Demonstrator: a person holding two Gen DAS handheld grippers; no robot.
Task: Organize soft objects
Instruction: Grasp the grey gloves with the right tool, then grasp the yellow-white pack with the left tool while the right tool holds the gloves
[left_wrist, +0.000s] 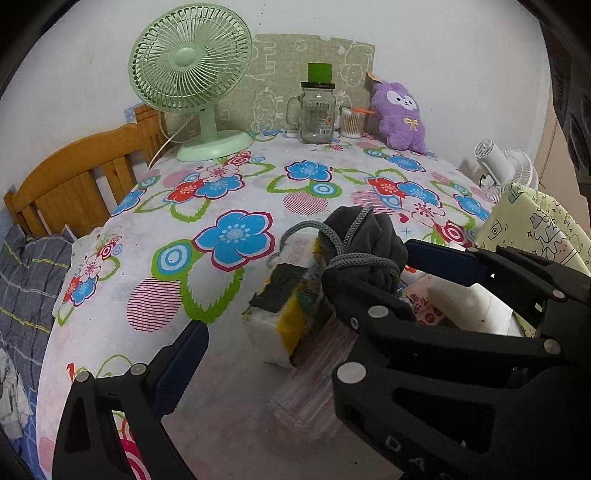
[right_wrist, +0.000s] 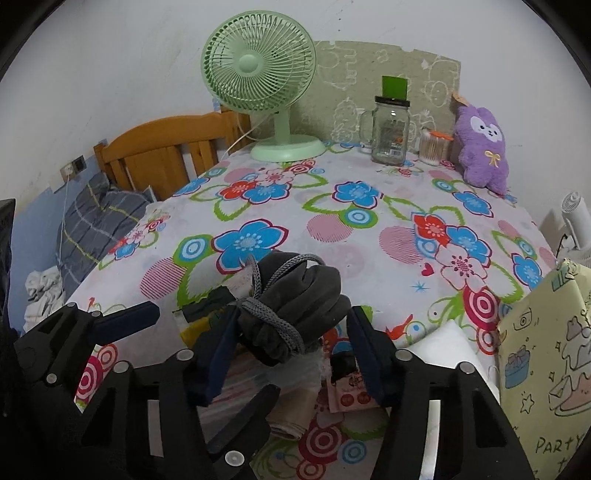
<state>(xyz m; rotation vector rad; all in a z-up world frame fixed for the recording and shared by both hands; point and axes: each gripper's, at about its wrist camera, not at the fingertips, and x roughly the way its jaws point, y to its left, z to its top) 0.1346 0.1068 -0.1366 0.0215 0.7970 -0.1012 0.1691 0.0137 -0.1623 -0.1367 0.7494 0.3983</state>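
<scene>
A dark grey cloth bundle tied with a grey cord (right_wrist: 295, 314) sits between the blue pads of my right gripper (right_wrist: 291, 343), which is closed on it; the bundle also shows in the left wrist view (left_wrist: 364, 251). My left gripper (left_wrist: 306, 295) is open, its fingers wide apart either side of a yellow, white and dark sponge block (left_wrist: 284, 314) and the bundle. The left gripper's finger (right_wrist: 122, 321) shows in the right wrist view. A purple plush toy (right_wrist: 480, 147) sits at the table's far right.
A floral tablecloth (left_wrist: 240, 192) covers the table. A green fan (left_wrist: 192, 74), glass jar (left_wrist: 317, 110) and cotton swab cup (left_wrist: 351, 122) stand at the back. A pale yellow printed bag (right_wrist: 546, 369) stands right. Clear packets (left_wrist: 314, 387) and a white block (right_wrist: 443, 343) lie nearby.
</scene>
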